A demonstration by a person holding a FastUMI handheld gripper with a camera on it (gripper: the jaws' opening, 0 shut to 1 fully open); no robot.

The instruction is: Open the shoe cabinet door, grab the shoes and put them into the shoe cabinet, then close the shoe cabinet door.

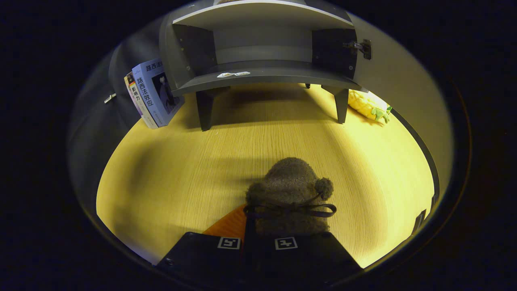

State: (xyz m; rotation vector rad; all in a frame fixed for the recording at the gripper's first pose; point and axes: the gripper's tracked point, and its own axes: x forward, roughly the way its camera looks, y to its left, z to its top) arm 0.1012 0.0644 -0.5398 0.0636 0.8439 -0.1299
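A fuzzy brown shoe (288, 190) with a pom-pom and a dark bow sticks out forward from between my fingers. My gripper (252, 232) is shut on its rear part, and it seems lifted a little above the wooden table (169, 173). Well beyond the shoe stands the dark grey shoe cabinet (262, 76) on short legs. Its front is open and its bottom shelf holds nothing but two small white stickers. The cabinet door (387, 81) is swung out to the right on its hinge (363, 48). The shoe's heel is hidden behind my fingers.
Several books (151, 95) lean against the cabinet's left side. A yellow pineapple plush toy (369, 106) lies by the cabinet's right leg, under the open door. Bare table stretches between the shoe and the cabinet.
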